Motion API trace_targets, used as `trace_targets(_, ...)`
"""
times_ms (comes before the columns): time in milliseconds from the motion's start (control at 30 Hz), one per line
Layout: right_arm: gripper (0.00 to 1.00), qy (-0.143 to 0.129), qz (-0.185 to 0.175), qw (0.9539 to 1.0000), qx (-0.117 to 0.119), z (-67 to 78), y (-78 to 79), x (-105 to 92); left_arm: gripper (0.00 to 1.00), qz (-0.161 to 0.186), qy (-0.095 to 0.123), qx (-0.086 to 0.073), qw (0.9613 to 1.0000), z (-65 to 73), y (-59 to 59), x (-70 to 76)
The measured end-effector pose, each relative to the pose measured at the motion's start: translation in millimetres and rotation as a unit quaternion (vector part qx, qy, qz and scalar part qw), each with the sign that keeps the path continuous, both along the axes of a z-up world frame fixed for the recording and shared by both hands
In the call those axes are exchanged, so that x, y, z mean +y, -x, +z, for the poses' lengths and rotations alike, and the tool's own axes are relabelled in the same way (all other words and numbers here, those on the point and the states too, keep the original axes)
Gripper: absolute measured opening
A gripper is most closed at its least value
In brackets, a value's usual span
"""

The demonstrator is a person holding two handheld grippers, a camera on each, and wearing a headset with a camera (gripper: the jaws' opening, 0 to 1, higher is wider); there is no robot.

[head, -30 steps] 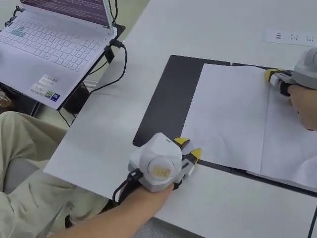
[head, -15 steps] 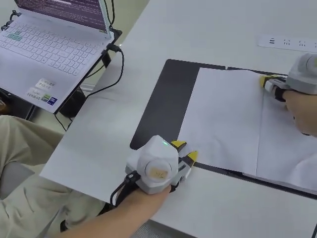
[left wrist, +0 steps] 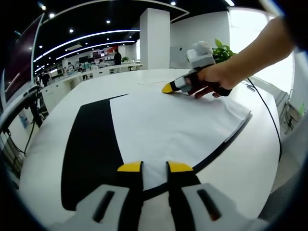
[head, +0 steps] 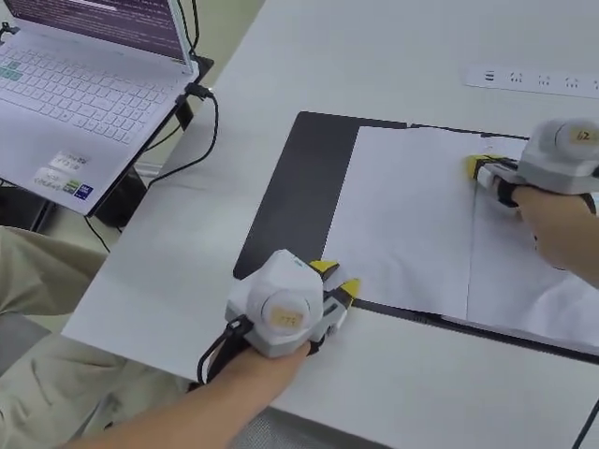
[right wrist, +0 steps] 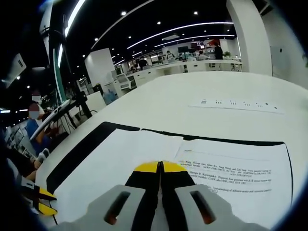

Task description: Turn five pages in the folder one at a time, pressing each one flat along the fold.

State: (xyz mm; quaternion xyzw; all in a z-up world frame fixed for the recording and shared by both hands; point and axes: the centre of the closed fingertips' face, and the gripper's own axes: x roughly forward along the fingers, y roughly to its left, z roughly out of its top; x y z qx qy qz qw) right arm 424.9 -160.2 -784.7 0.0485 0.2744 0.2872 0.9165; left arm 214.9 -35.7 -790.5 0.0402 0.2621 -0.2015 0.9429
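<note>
Now the right gripper (head: 477,169), shut and empty, should press slowly down the fold (head: 471,257). The left gripper (head: 337,279), a little open and empty, seems to hold the page (head: 402,215) down.

I count two grippers in the head view: my left gripper (head: 337,279) low in the middle and my right gripper (head: 475,166) near the right edge. There is one folder (head: 299,187). Two pages show: one blank page (head: 412,215) and one page with print (right wrist: 231,175). One laptop (head: 75,94) is at the upper left, with one black cable (head: 201,140). One power strip (head: 529,80) is at the upper right.
</note>
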Motion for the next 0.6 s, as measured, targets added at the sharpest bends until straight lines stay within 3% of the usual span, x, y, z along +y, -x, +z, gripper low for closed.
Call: trace_targets(600,0.0,-0.012,0.001,0.9999,0.007,0.5,31.1,-0.2,0.17,-0.006,-0.002,-0.007,1.0,-0.3,0.4,0.2)
